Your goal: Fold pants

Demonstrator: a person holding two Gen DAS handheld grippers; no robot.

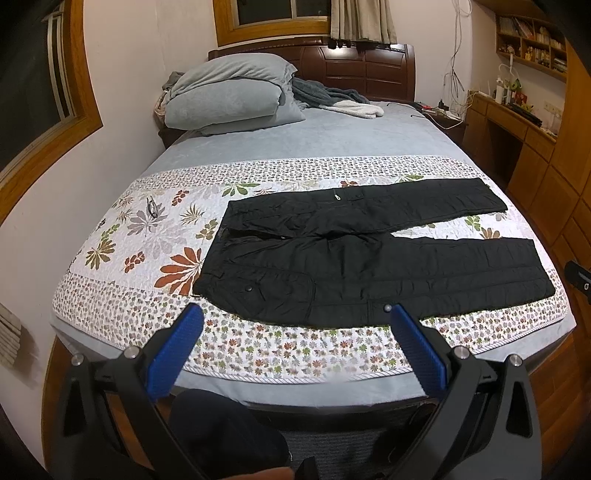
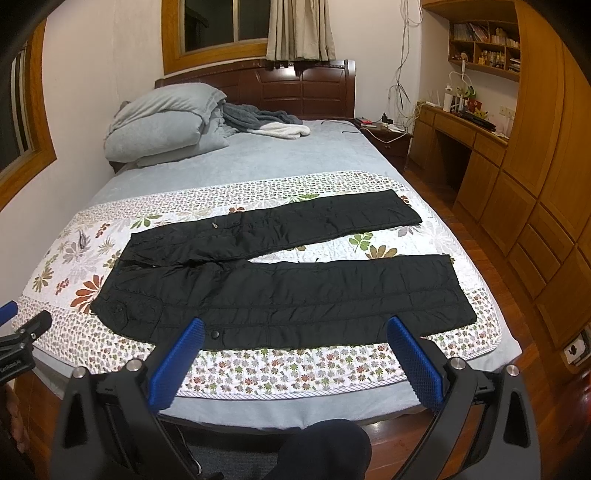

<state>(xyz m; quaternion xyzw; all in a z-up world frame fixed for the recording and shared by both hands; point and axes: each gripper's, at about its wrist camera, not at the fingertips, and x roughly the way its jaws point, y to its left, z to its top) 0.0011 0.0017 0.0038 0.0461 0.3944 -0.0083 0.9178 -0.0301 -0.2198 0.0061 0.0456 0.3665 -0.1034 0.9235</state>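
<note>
black puffy pants (image 1: 369, 258) spread flat on floral quilt (image 1: 147, 236), legs splayed apart, left gripper (image 1: 295, 314) and right gripper (image 2: 295, 325) both released, holding nothing

Warm indoor light over my view, evenly bright on the quilt (image 1: 258, 354), windows (image 2: 221, 22) dark, heavy fisheye bending at the edges, black vignette in the corners, my blue pads (image 1: 173, 350) sharp, black pants (image 2: 280, 295) losing detail, soft shadows.
</note>
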